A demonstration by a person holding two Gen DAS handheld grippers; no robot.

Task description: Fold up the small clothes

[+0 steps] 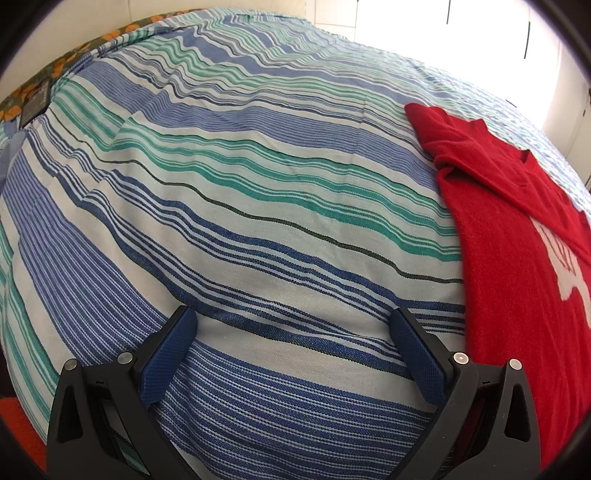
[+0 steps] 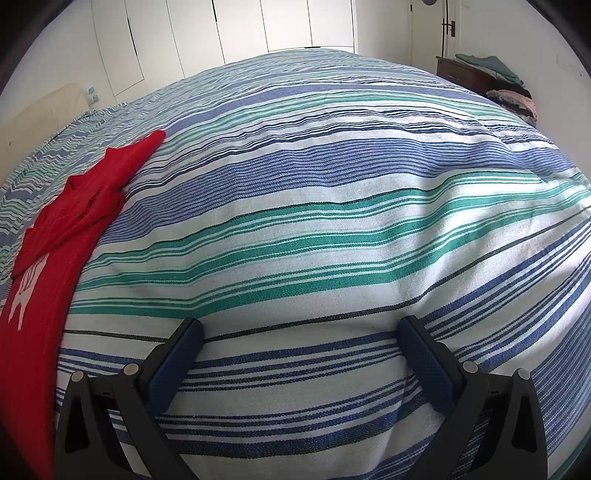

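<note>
Where my two claws hang over the bed, nearest item first:

1. My left gripper [image 1: 295, 325]: blue textured pads set wide apart, nothing between them, poised just above the striped bedspread [image 1: 240, 206].

2. My right gripper [image 2: 301, 334]: likewise spread wide and empty, over the same bedspread [image 2: 332, 221], white ground with blue, green and thin dark stripes, lightly rumpled.

3. Red garment [image 1: 509, 236]: the small clothing for folding, lying flat on the bedspread between my two claws. In the left wrist view it runs along the right side, just beside my right-hand finger; in the right wrist view the same garment [image 2: 51, 258] runs along the left edge. White print on its front, partly cut off by the frame. Its far end is creased and bunched, with one sleeve reaching out toward the far side of the bed. Neither claw touches it.

4. Patterned cloth with orange flowers [image 1: 44, 81], at the far left corner of the bed, left wrist view.

5. Dark wooden cabinet [image 2: 461, 75], far right beyond the bed, with greenish cloth folded on top and a pile of mixed clothes [image 2: 513, 101] beside it.

6. White wardrobe doors [image 2: 240, 29] along the back wall
</note>
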